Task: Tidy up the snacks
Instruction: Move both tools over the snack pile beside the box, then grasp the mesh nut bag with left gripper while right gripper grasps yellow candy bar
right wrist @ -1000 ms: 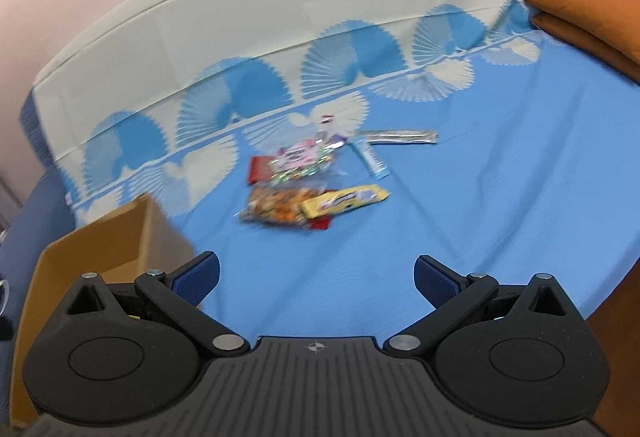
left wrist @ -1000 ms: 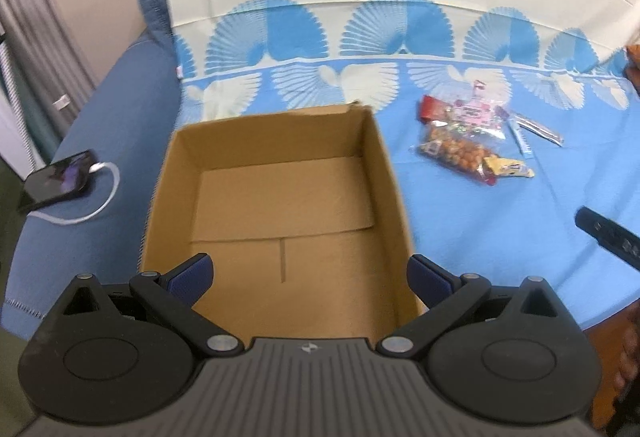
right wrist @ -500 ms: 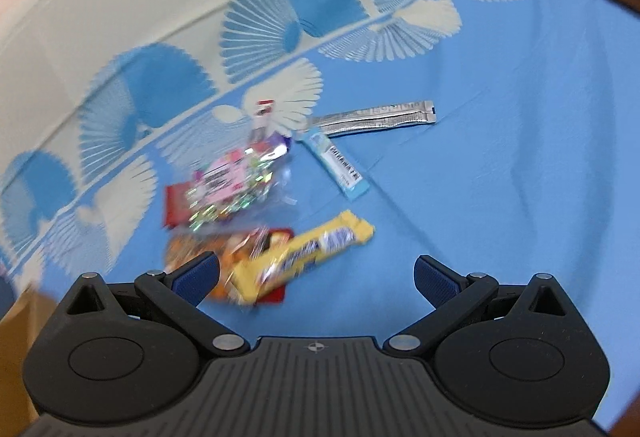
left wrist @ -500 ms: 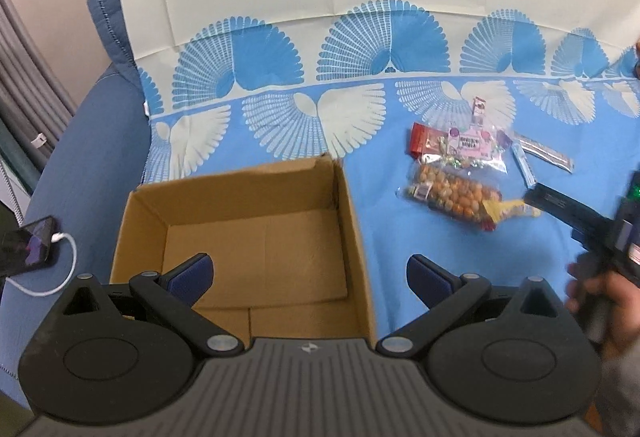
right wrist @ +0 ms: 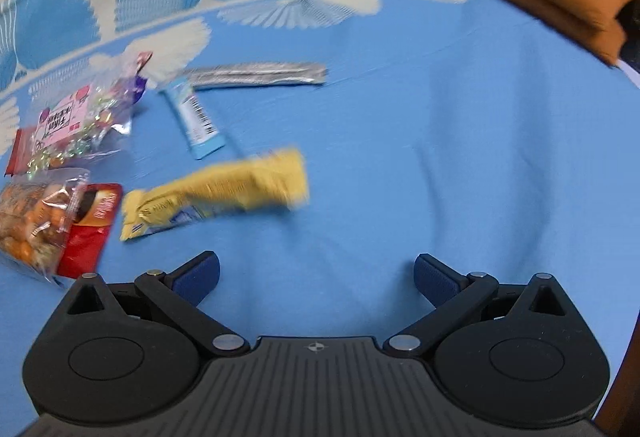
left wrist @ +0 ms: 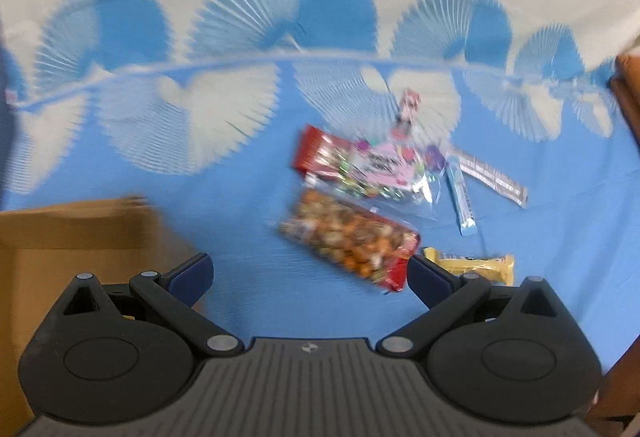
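Left gripper (left wrist: pixel 310 271): fingers spread wide, holding nothing; hovers near the close end of the nut bag.
Right gripper (right wrist: pixel 316 273): fingers likewise wide apart and empty, above bare blue cloth (right wrist: pixel 440 141).
Yellow bar (right wrist: pixel 224 189): nearest snack to the right gripper, lying flat and askew; probably the first pick. Straddle its narrow width and close mid-length, since the wrapper may slip.
Nut bag (left wrist: pixel 348 237): just left of the bar.
Candy bag (left wrist: pixel 372 165), blue stick (right wrist: pixel 196 117), silver stick (right wrist: pixel 256 75): farther back, close together.
Cardboard box (left wrist: pixel 76 233): left of the snacks, the likely destination.
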`<state>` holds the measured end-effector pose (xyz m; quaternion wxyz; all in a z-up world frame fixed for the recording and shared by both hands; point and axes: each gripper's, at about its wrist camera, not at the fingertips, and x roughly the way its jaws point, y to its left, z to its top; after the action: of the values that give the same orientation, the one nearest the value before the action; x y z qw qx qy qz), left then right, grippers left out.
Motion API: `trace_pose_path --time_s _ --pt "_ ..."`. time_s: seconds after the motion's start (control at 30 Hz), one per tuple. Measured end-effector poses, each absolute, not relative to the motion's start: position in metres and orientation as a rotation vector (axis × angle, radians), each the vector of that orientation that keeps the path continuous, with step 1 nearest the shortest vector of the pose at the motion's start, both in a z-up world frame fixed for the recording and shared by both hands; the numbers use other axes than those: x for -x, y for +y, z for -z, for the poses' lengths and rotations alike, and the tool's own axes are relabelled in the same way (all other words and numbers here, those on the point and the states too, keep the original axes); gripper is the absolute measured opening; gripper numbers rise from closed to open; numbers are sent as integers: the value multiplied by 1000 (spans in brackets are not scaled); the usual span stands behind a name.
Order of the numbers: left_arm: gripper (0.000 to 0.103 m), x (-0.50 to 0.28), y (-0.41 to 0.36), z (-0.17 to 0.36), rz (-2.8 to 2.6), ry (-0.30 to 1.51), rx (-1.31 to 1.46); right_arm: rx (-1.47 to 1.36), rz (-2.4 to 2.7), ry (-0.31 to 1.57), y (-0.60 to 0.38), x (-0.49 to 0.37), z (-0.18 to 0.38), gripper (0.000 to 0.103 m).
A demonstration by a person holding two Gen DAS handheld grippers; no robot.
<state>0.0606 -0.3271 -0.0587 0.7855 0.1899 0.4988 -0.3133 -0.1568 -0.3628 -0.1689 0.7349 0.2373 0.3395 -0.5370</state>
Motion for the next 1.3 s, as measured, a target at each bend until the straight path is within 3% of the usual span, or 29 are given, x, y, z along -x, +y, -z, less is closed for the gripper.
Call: trace_pose_path --time_s 0.17,0.33,0.43,0.53,0.67,0.83,1.17,1.3 --pt "103 -96 -376 125 606 1267 -340 -456 1109 700 -363 151 172 103" --pt "103 -124 -396 151 514 1350 -217 -306 1002 690 -359 138 161 103" --pt "103 -132 -418 162 487 1328 -273 -229 885 665 -364 133 150 103" --pt "103 -136 -429 184 460 1349 -403 -206 721 754 -383 115 155 103" --pt "103 -133 -402 193 437 1362 -427 -160 639 868 -401 98 169 103" --pt "103 -131 -361 201 421 1447 -370 -142 591 848 -402 102 167 103" --pt "103 -122 -369 205 485 1456 -484 101 465 947 -390 76 167 103" --pt "103 -129 -369 209 482 1472 -488 -90 419 983 -417 79 171 101"
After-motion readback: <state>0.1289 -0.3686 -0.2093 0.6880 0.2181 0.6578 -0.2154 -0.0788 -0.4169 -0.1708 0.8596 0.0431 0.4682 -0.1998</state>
